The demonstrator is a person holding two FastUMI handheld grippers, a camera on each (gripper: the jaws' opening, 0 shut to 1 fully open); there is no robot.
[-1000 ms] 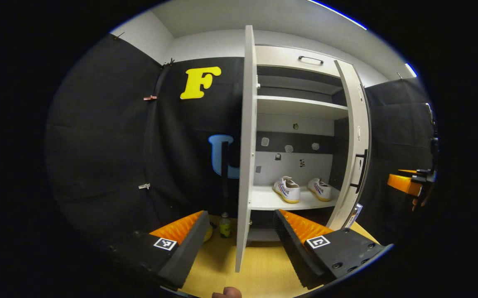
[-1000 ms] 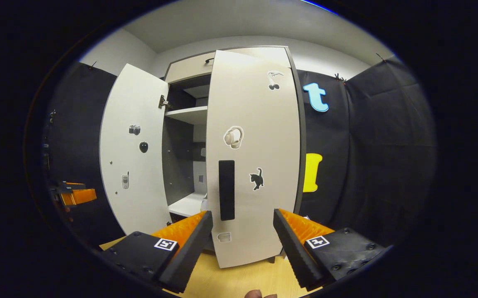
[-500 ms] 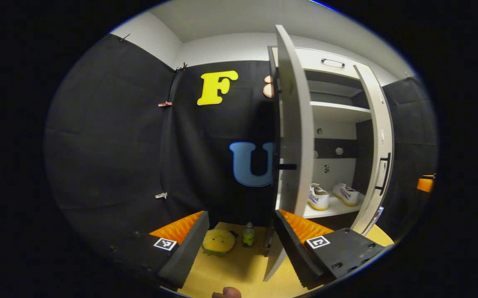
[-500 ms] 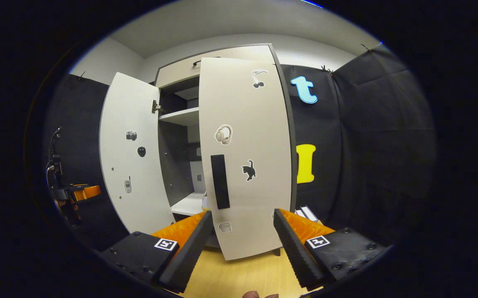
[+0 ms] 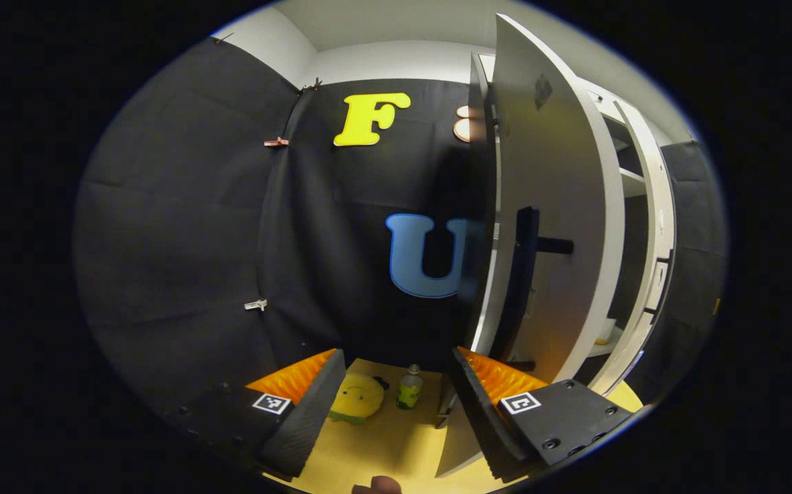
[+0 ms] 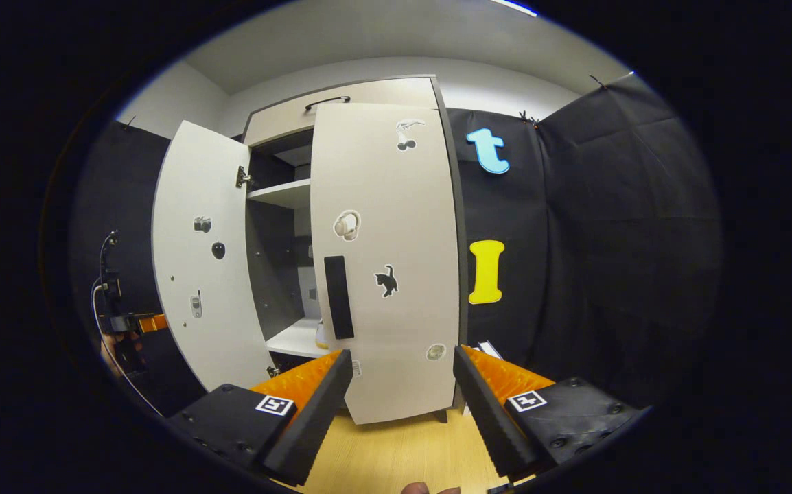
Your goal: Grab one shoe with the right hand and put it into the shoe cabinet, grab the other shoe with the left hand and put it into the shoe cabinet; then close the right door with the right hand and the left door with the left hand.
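Observation:
In the left gripper view my left gripper (image 5: pixel 396 405) is open and empty, low beside the outer face of the cabinet's left door (image 5: pixel 561 206), whose black handle (image 5: pixel 525 274) stands just above my right finger. A sliver of a white shoe (image 5: pixel 604 333) shows on the shelf past the door's edge. In the right gripper view my right gripper (image 6: pixel 399 405) is open and empty, facing the right door (image 6: pixel 396 274) and its black handle (image 6: pixel 338 296); that door stands almost shut. The left door (image 6: pixel 193 274) is wide open, with the left gripper (image 6: pixel 145 322) and a hand beyond it.
A yellow plush toy (image 5: pixel 358 399) and a small bottle (image 5: pixel 408 391) sit on the wooden floor left of the cabinet. Flat white items (image 6: pixel 488 350) lie at the cabinet's right foot. A drawer with a handle (image 6: pixel 327 103) tops the cabinet. Black cloth walls close both sides.
My left gripper has swung left around the left door's edge to its outer face, hiding most of the shelf and shoes. The right door has closed further, and my right gripper has drifted slightly.

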